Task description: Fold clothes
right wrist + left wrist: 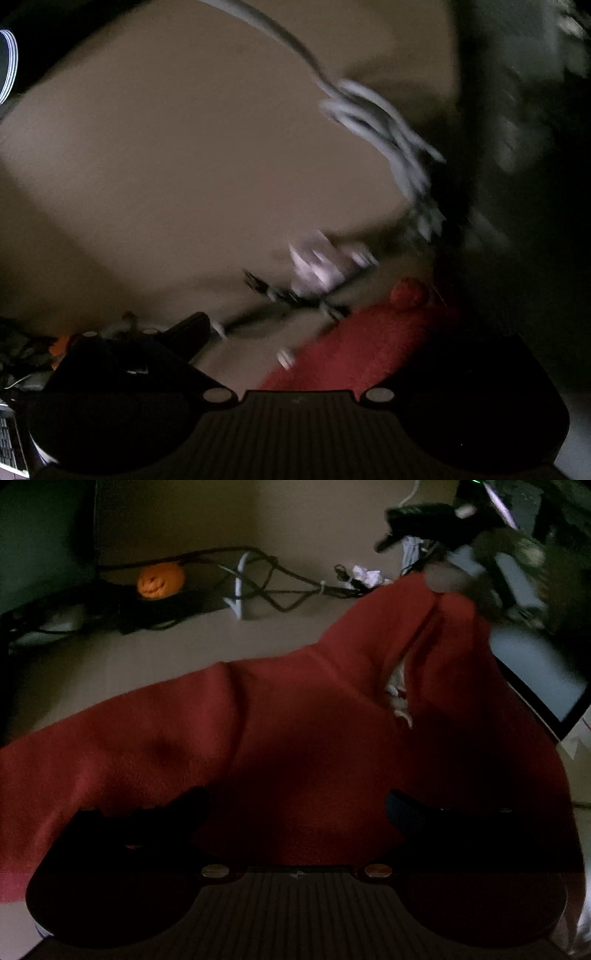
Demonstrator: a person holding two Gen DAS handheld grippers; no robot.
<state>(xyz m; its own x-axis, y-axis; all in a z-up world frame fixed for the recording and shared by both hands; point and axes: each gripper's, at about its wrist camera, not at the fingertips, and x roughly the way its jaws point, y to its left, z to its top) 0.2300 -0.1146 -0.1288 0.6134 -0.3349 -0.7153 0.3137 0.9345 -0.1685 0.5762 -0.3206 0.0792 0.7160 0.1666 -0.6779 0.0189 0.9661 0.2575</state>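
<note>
A red fleece garment lies spread over the tan surface in the left wrist view. Its right part rises to a peak near a hand. My left gripper is low over the near part of the cloth, its fingers wide apart and open. My right gripper shows dark at the upper right, above that peak. In the blurred right wrist view, the right gripper looks open, and the red garment lies between its fingers, toward the right one. Whether the cloth hangs from that finger is hidden in shadow.
An orange pumpkin toy and tangled dark cables lie at the back. Crumpled white paper sits beside them. A lit screen stands at the right. A white cable bundle crosses the right wrist view, and a keyboard corner shows.
</note>
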